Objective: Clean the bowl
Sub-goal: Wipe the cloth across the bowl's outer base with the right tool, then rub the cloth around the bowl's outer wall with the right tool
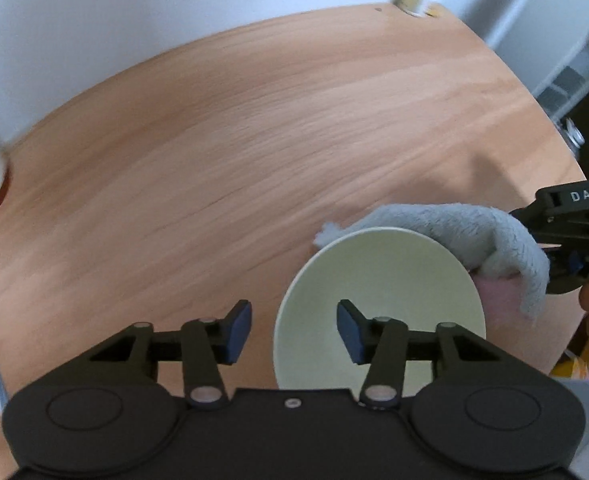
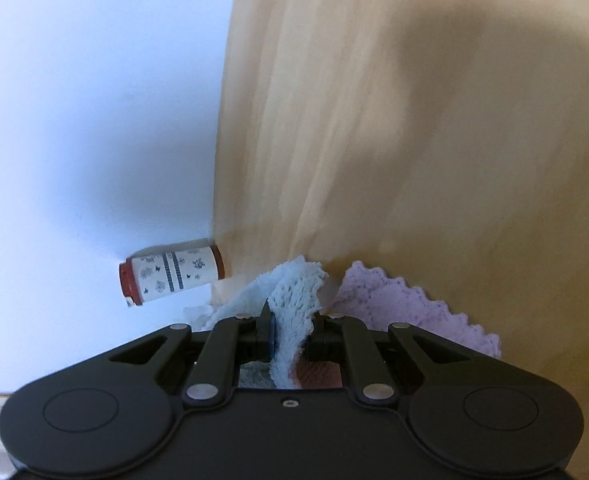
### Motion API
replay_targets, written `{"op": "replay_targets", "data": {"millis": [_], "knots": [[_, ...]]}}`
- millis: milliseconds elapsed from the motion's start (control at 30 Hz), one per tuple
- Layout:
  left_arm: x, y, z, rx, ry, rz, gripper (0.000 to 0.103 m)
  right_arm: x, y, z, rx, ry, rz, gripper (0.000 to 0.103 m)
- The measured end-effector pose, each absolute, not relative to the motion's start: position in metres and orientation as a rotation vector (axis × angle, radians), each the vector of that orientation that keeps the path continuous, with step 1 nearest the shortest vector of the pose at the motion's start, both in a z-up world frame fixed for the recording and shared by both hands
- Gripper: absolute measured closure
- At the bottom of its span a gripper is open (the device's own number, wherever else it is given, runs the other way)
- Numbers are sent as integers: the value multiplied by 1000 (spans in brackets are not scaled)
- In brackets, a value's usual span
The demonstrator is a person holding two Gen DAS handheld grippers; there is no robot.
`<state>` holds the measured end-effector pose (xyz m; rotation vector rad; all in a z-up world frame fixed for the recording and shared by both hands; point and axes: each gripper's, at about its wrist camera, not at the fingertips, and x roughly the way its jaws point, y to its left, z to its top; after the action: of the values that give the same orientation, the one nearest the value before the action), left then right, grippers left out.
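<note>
Right claw (image 2: 290,334) is clenched on the cloth (image 2: 294,300); left claw (image 1: 293,330), released above the bowl (image 1: 378,280), leaves it unsteadied, so wiping could tip it.

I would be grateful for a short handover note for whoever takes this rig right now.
Left gripper: open, holds nothing, hovering over the near rim of the bowl, one finger on either side of it.
Right gripper: shut on the grey cloth, which drapes over the bowl's far rim.
A pink cloth lies beside the bowl on the table.
Done: cloth picked up and brought to the bowl.
Left: steady the bowl, wipe its inside. Whether any wiping has happened I cannot tell.
</note>
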<state>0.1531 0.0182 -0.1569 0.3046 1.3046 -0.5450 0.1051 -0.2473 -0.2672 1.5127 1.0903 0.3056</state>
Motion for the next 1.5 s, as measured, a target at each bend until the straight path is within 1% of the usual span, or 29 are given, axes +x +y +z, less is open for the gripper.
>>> {"op": "replay_targets", "data": {"millis": [67,133,200,267,367,500,600,700,967,1233,1300,1333,1500], "knots": [[155,15,-161,349,1305,-582,56,99,-246,-272,1542,1087,272,89],[158,13,-165,358,1313,-618,62,92,-243,-279,1578,1081,234,89],[156,14,-166,359,1321,-661,78,85,-240,-281,1613,1071,208,89],[154,12,-169,376,1318,-689,76,79,-236,-277,1607,1061,188,89],[156,20,-172,299,1312,-682,77,79,-233,-275,1608,1061,173,89],[152,38,-174,167,1313,-583,84,84,-234,-273,1609,1067,167,88],[147,48,-173,90,1310,-475,86,97,-236,-261,1559,1065,189,88],[140,64,-174,-73,1331,-315,88,111,-239,-255,1529,1069,210,88],[103,79,-175,-299,1323,-45,88,157,-221,-248,1414,1184,349,88],[86,85,-178,-322,1287,67,81,173,-192,-265,1368,1335,436,89],[82,86,-179,-334,1274,95,79,180,-184,-269,1312,1383,450,89],[81,85,-179,-337,1269,109,79,181,-184,-268,1276,1395,455,92],[84,76,-182,-309,1271,115,77,185,-195,-261,1257,1409,484,91]]}}
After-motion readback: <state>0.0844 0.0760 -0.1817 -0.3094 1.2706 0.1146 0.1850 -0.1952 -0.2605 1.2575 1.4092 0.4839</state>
